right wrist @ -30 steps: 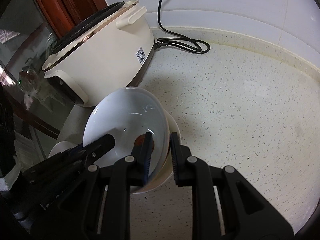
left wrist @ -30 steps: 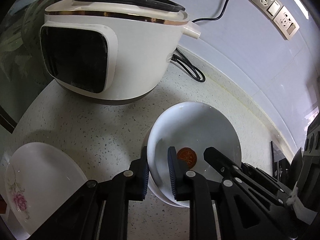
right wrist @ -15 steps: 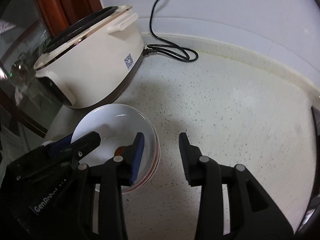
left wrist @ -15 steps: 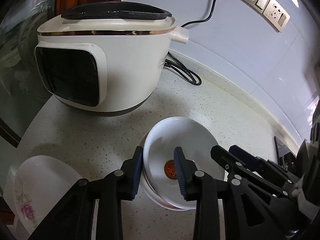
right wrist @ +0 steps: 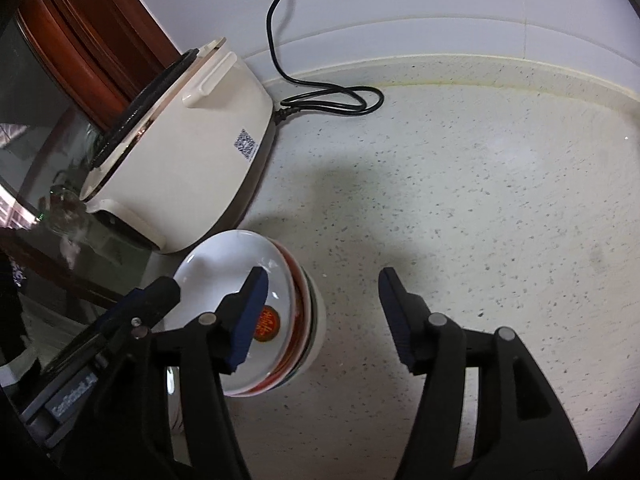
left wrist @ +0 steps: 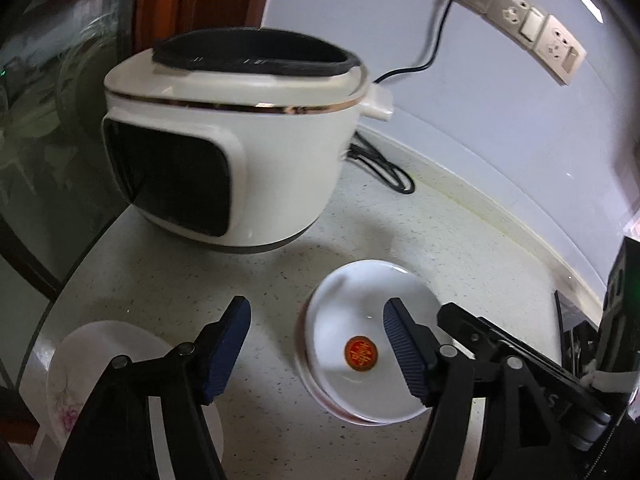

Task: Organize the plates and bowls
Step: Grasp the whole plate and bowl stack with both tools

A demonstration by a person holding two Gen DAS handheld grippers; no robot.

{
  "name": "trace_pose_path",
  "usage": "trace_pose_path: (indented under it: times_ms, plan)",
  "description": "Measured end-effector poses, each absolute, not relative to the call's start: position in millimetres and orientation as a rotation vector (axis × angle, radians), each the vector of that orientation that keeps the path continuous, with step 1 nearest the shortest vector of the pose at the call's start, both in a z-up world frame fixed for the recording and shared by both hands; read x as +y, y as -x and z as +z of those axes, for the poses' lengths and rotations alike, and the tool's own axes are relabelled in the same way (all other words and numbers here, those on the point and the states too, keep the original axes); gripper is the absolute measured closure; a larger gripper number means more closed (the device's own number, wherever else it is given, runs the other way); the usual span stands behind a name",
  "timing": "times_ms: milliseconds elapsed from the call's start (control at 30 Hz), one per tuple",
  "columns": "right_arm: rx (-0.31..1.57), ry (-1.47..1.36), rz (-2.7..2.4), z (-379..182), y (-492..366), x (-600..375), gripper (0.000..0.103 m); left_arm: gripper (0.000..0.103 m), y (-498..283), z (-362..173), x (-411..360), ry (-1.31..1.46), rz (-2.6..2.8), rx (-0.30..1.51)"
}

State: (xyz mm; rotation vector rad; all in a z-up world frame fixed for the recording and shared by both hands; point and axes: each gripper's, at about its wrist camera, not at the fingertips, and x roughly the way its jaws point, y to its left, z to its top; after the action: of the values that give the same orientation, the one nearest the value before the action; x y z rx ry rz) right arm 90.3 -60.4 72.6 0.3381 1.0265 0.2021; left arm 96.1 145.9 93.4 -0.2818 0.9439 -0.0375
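Observation:
A stack of white bowls (left wrist: 360, 320) with a red round mark inside the top one stands on the speckled counter in front of the cooker; it also shows in the right wrist view (right wrist: 236, 268). My left gripper (left wrist: 316, 344) is open and empty, raised above the counter, its right finger over the stack. My right gripper (right wrist: 320, 312) is open and empty, its left finger over the bowl. A white plate with a pink flower (left wrist: 100, 364) lies at the counter's left front edge.
A cream electric cooker (left wrist: 240, 140) with a black lid stands behind the bowls, its cord (right wrist: 336, 100) coiled by the wall. Wall sockets (left wrist: 532, 32) sit above. A glass panel and the counter edge (left wrist: 68, 276) are at the left.
Both grippers let go of the top bowl, opened wide and pulled back and up. The bowl now rests nested on the stack.

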Motion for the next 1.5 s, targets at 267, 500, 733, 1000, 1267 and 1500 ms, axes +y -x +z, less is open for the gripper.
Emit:
trace_pose_path:
  times_ms: [267, 500, 733, 1000, 1267, 1500]
  plan:
    - [1.078, -0.403, 0.224, 57.9, -92.3, -61.8, 0.037, 0.033, -106.9, 72.6, 154.3, 0.386, -0.057, 1.023]
    - [1.157, -0.449, 0.243, 35.6, -96.4, -62.8, 0.037, 0.033, -116.9, 43.5, 162.2, 0.483, -0.045, 1.114]
    - [1.196, -0.441, 0.262, 23.6, -104.4, -56.5, 0.037, 0.033, -124.9, 29.0, 162.7, 0.514, -0.035, 1.147]
    - [1.242, -0.473, 0.283, 9.2, -111.5, -54.7, 0.037, 0.033, -130.6, 24.8, 166.5, 0.533, -0.019, 1.135]
    - [1.261, -0.553, 0.368, 1.4, -114.5, -46.3, 0.054, 0.039, -130.7, 25.5, 170.2, 0.548, -0.022, 1.112]
    - [1.285, -0.61, 0.384, -4.1, -115.2, -43.3, 0.058, 0.068, -128.9, 29.2, 164.9, 0.561, -0.079, 1.118]
